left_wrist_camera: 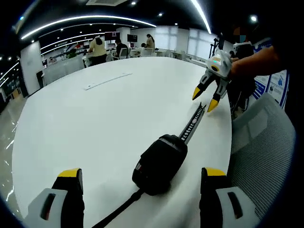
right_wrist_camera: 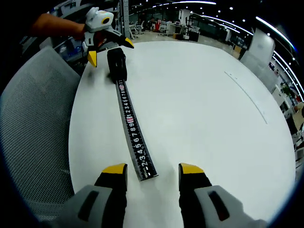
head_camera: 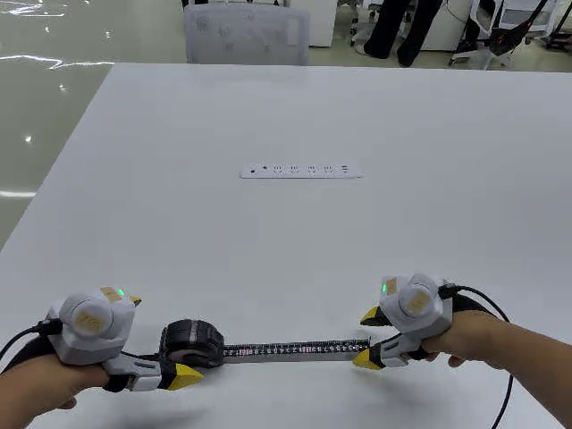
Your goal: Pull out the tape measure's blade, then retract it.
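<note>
Left gripper: my left gripper (left_wrist_camera: 142, 173) stood wide, one jaw on each side of the tape measure case (left_wrist_camera: 159, 164). As far as I could see, neither jaw touched it.
Right gripper: my right gripper (right_wrist_camera: 153, 169) was wide too, at the end of the blade (right_wrist_camera: 133, 128) far from the case. The blade's tip lay between the jaws, off-centre, and neither jaw gripped it.
Blade: it ran straight out of the case, flat on the table (head_camera: 286, 241) with its numbers up.
Stage: I judged the pull-out largely done and the retraction yet to come.
Risk, snap-back: with nothing holding either end, I thought the spring could whip the blade back into the case. I could not tell whether a lock was set.
Risk, case: if I released the blade with the case unclamped, the case could skid or tip toward the tip.
Risk, tip: because the tip sat off-centre, closing on it could catch only an edge, so the tip might slip out or the blade might buckle.
</note>
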`<state>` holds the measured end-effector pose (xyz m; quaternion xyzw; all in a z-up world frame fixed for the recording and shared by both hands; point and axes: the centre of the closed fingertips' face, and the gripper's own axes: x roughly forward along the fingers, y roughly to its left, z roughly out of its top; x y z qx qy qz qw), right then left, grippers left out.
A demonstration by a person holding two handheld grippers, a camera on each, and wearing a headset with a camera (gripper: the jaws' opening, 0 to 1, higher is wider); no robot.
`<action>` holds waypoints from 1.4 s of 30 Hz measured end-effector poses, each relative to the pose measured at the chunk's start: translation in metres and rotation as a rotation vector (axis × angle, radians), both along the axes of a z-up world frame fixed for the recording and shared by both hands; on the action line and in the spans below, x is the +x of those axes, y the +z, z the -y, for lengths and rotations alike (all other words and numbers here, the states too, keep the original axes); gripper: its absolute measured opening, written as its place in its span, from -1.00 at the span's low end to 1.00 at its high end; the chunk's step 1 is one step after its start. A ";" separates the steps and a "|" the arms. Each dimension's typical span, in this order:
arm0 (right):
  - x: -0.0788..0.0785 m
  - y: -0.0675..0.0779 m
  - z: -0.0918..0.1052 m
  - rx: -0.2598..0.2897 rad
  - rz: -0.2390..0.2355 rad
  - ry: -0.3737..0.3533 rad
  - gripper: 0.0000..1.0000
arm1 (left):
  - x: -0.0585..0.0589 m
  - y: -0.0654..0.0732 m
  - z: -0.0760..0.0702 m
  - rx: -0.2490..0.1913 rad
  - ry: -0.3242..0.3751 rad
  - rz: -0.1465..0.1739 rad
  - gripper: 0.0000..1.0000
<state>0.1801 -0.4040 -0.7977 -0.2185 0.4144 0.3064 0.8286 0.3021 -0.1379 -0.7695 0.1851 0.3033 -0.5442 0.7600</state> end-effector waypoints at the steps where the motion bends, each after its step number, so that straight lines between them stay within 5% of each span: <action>1: 0.000 0.004 0.002 0.009 0.016 -0.025 -0.08 | -0.001 0.003 -0.002 -0.008 0.012 0.004 1.00; 4: -0.003 0.018 0.010 0.061 0.059 -0.111 0.07 | -0.007 0.010 -0.012 -0.025 0.048 -0.006 1.00; 6: -0.003 0.026 0.018 0.062 0.108 -0.149 0.08 | 0.000 0.010 -0.018 -0.039 0.085 0.043 1.00; 7: -0.004 0.031 0.022 0.079 0.132 -0.195 0.11 | -0.006 0.013 -0.021 -0.062 0.093 0.011 1.00; 11: -0.022 0.035 0.025 0.134 0.113 -0.260 0.15 | -0.008 0.011 -0.035 -0.074 0.142 -0.002 1.00; 14: -0.033 0.040 0.026 0.142 0.142 -0.285 0.16 | -0.012 0.018 -0.043 -0.107 0.186 -0.017 1.00; 16: -0.040 0.040 0.027 0.141 0.145 -0.299 0.21 | -0.017 0.031 -0.042 -0.167 0.190 -0.008 1.00; 24: -0.068 0.051 0.027 0.178 0.192 -0.385 0.44 | -0.026 0.039 -0.064 -0.146 0.229 0.007 1.00; 32: -0.092 0.055 0.039 0.157 0.233 -0.463 0.91 | -0.031 0.042 -0.060 -0.112 0.184 0.010 1.00; 35: -0.098 0.061 0.044 0.210 0.242 -0.529 0.93 | -0.030 0.043 -0.062 -0.107 0.202 0.009 1.00; 38: -0.105 0.060 0.044 0.219 0.218 -0.535 1.00 | -0.031 0.049 -0.063 -0.139 0.215 -0.002 1.00; 42: -0.115 0.055 0.042 0.204 0.192 -0.530 1.00 | -0.031 0.049 -0.063 -0.131 0.209 0.002 1.00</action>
